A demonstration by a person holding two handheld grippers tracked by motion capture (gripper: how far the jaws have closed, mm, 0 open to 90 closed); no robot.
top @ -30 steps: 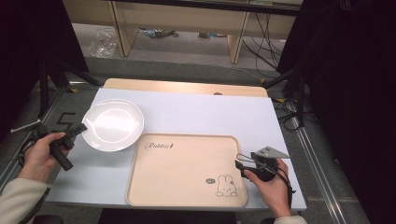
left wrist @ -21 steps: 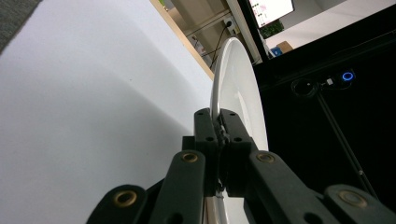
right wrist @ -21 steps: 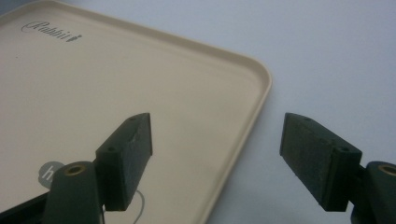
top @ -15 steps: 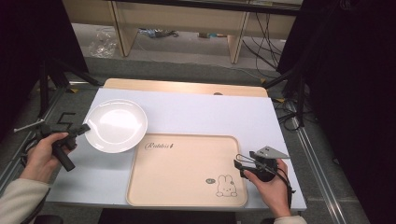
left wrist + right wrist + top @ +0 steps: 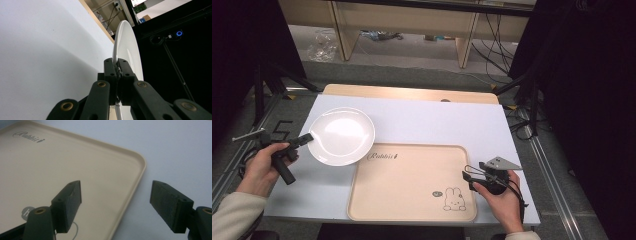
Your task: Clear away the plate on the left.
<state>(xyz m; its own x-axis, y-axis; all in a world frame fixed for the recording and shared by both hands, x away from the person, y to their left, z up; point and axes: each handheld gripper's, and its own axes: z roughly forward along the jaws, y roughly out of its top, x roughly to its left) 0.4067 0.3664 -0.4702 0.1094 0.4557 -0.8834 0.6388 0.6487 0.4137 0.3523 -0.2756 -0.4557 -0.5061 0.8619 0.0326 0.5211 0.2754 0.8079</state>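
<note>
A white plate (image 5: 341, 135) is held at its left rim by my left gripper (image 5: 307, 138), which is shut on it. In the left gripper view the plate (image 5: 126, 45) stands edge-on between the closed jaws of the left gripper (image 5: 117, 68). The plate's right edge reaches over the top-left corner of a beige tray (image 5: 412, 175) with a rabbit drawing. My right gripper (image 5: 468, 172) rests at the tray's right edge, open. In the right gripper view the right gripper (image 5: 116, 200) straddles the tray's rim (image 5: 140, 170) with nothing gripped.
The tray lies on a white table top (image 5: 437, 120) with a wooden strip (image 5: 412, 93) along the far edge. Cables and shelving legs stand on the floor beyond. Metal rails (image 5: 552, 170) run along both sides of the table.
The left gripper has carried the plate a little to the right, toward the tray. The right hand has kept still.
</note>
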